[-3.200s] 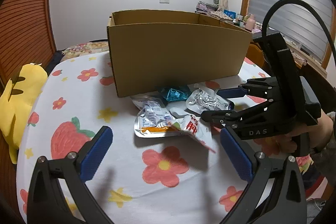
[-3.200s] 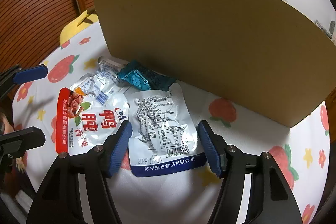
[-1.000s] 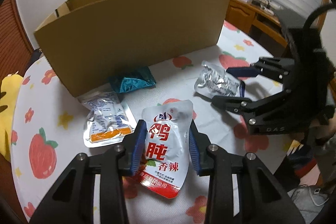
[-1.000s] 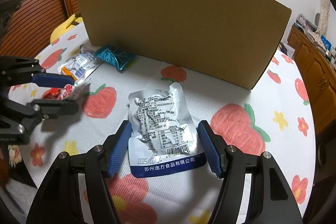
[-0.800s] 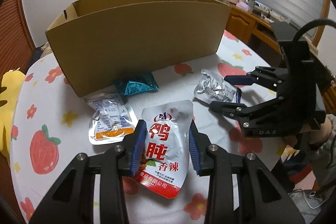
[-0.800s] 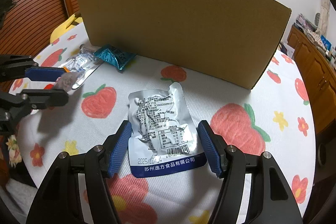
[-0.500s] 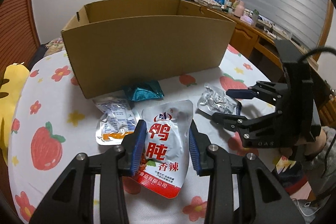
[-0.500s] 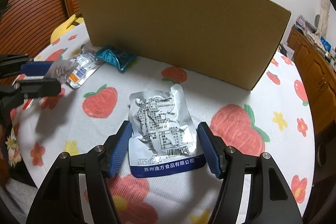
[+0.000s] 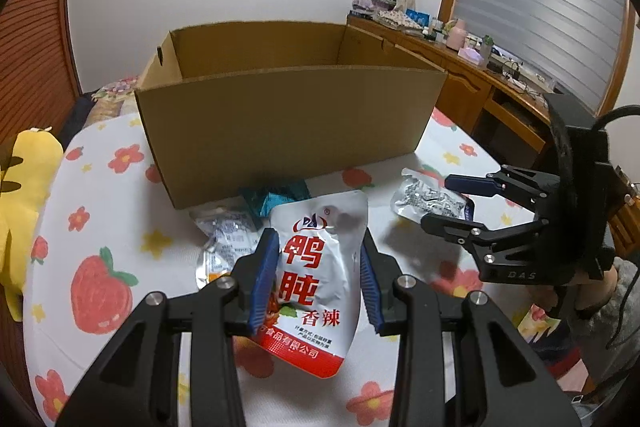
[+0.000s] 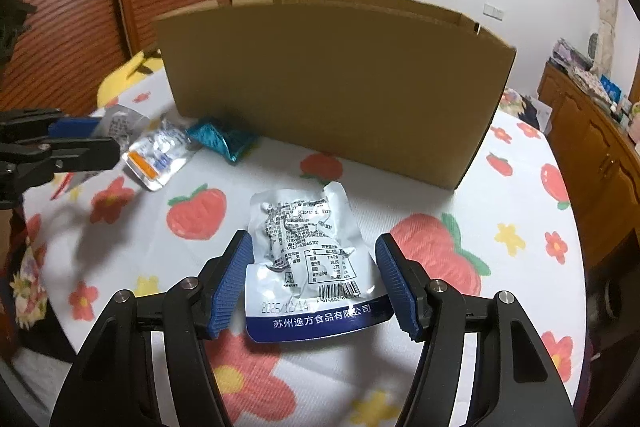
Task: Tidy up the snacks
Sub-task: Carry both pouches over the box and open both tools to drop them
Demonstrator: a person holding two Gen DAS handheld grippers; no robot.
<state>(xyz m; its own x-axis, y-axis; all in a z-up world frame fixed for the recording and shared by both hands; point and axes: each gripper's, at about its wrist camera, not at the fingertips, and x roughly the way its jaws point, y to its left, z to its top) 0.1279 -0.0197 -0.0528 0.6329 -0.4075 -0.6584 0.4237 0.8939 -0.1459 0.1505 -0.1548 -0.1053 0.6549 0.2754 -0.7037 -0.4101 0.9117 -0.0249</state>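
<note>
My left gripper (image 9: pixel 318 287) is shut on a white and red snack pouch (image 9: pixel 316 283) and holds it above the table, in front of the open cardboard box (image 9: pixel 288 123). My right gripper (image 10: pixel 314 283) is shut on a silver pouch with a blue bottom band (image 10: pixel 310 267), also lifted, facing the box's long wall (image 10: pixel 336 83). In the left wrist view the right gripper (image 9: pixel 456 203) holds that silver pouch (image 9: pixel 428 199) to the right. A teal packet (image 10: pixel 222 139) and a silver and orange pouch (image 10: pixel 158 155) lie by the box's base.
The round table has a fruit and flower cloth (image 9: pixel 100 291). A yellow plush toy (image 9: pixel 20 203) sits at its left edge. A wooden sideboard (image 9: pixel 480 83) with small items stands at the back right. The box's inside shows bare walls.
Both grippers have risen with their pouches. The left one now sees over the box's front wall into it. The right one has lifted its pouch a little higher.
</note>
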